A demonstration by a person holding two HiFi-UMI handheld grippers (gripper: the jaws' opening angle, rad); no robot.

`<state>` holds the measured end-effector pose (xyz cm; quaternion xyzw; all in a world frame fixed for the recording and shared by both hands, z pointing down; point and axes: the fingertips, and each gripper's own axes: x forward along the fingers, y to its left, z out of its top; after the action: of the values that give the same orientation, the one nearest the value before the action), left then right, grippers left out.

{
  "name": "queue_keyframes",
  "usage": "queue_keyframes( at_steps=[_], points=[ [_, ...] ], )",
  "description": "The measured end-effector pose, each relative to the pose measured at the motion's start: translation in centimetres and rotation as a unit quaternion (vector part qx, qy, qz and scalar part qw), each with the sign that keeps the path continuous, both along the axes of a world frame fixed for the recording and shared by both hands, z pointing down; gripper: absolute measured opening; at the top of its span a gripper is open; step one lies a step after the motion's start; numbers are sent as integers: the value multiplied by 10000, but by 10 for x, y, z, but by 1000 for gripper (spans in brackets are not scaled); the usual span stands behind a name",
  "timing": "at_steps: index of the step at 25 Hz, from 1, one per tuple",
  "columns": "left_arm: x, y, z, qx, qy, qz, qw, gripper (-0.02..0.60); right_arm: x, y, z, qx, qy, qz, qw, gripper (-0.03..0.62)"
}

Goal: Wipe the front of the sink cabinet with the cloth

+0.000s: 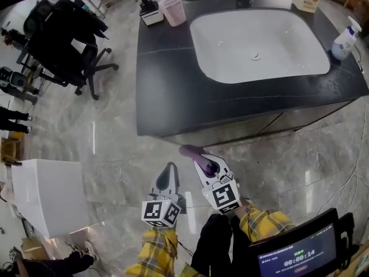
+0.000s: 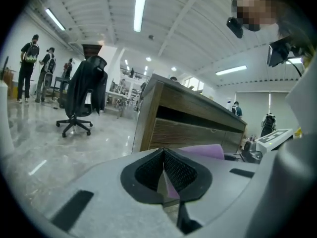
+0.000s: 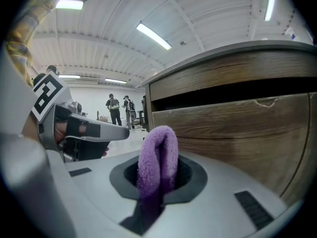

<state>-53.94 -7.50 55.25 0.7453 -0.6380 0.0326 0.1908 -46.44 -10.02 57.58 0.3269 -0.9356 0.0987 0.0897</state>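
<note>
1. At 8 o'clock in the head view a white box [image 1: 49, 196] stood on the floor; its contents could not be seen.
2. A pink lidded container [image 1: 173, 8] stood at the countertop's 11 o'clock corner, with a small black-and-white dispenser [image 1: 150, 10] just beside it at its 9 o'clock. Nothing showed what the container held.
3. The white sink basin [image 1: 230, 45] was sunk into the countertop, with its drain [image 1: 255, 55] near the middle.
4. A white spray bottle [image 1: 345, 40] stood on the countertop at the basin's 3 o'clock.
5. The left gripper [image 1: 169, 169] hung over the floor at 6 o'clock of the cabinet, its jaws pressed together on nothing.
6. The right gripper [image 1: 200, 159], just at the left one's 2 o'clock, was clamped on the purple cloth [image 1: 191, 150]. The cloth stood folded up between the jaws, near the cabinet's lower front, and I could not tell whether it touched.
7. The dark countertop [image 1: 167, 91] capped the sink cabinet [image 3: 237, 133], whose front was wood-grained with a dark recess running under the top.
8. Grey marble floor [image 1: 115, 149] surrounded the cabinet. A black office chair [image 1: 63, 30] stood at 10 o'clock, and a dark screen [image 1: 300, 251] sat at 5 o'clock.
9. The gripper views showed a large hall with strip lights [image 2: 140, 9] overhead and people [image 2: 29, 66] standing well away.
</note>
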Motion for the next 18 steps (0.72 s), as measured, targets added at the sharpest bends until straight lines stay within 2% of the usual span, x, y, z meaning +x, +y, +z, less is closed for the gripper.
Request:
queue_keyframes(
  at_steps=[8, 14, 18],
  points=[
    [-1, -12, 32, -97, 120, -33, 9999, 8, -17, -19, 23, 105, 11, 5, 9999, 44],
    [26, -31, 47, -52, -38, 288, 9996, 8, 14, -44, 27, 180, -111, 365, 9991, 44],
    [53, -41, 52, -103, 37, 559, 9984, 8, 43, -49, 29, 192, -16, 547, 9983, 44]
  ],
)
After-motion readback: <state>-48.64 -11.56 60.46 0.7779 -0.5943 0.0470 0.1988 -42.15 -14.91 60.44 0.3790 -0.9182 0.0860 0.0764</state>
